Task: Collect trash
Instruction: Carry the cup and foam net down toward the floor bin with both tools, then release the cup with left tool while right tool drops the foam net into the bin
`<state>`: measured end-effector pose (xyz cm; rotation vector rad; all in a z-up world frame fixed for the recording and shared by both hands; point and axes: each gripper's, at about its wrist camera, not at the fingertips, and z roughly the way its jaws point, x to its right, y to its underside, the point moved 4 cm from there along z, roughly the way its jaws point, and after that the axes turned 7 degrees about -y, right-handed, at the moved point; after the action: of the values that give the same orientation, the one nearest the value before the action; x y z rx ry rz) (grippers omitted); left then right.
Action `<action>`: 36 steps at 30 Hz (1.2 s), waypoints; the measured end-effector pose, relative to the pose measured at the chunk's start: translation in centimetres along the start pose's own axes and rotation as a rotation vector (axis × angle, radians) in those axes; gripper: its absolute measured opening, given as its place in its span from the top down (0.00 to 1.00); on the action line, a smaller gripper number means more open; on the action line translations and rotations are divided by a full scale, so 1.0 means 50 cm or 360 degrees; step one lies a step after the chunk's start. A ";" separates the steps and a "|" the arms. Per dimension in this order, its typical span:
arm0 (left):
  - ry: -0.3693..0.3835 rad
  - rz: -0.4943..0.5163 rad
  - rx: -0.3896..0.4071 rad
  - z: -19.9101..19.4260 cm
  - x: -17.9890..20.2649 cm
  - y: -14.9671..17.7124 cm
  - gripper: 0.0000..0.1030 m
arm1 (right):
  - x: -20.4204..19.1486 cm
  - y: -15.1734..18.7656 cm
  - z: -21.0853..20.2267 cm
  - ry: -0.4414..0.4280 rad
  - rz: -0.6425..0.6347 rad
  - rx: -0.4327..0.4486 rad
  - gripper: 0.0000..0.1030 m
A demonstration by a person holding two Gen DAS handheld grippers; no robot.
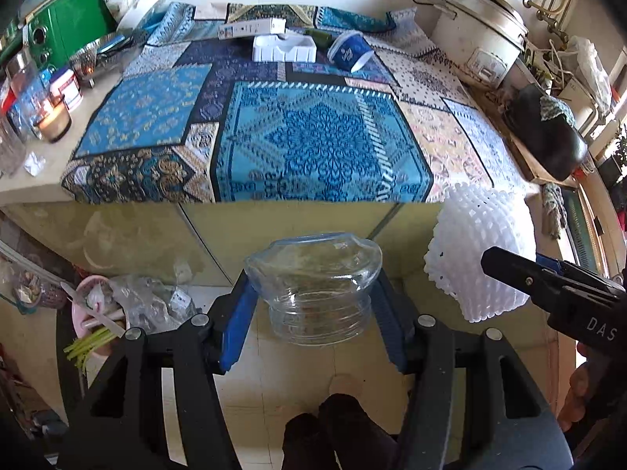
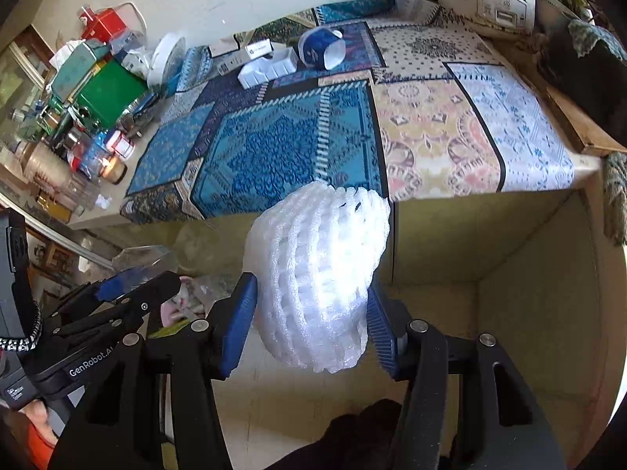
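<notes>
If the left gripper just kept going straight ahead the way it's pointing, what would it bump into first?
Probably the yellowish cabinet front below the patterned cloth. The left gripper, shut on a clear plastic container, points at it with nothing visible between, though depth is hard to judge.

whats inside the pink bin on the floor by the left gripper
The pink bin holds crumpled clear plastic, green stalks and a pale flat stick. Anything deeper is covered by that trash and by the left gripper.
</notes>
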<state>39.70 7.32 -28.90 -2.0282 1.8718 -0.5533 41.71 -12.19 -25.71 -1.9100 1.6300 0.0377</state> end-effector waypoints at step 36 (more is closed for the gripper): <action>0.0158 -0.0323 -0.0618 1.049 -0.015 0.502 0.45 | 0.447 0.389 0.782 0.0022 0.0247 -0.0444 0.50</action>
<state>43.50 4.69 -86.85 -2.5018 1.9649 -0.3655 43.64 -14.60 -74.66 -1.9824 1.8594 0.3319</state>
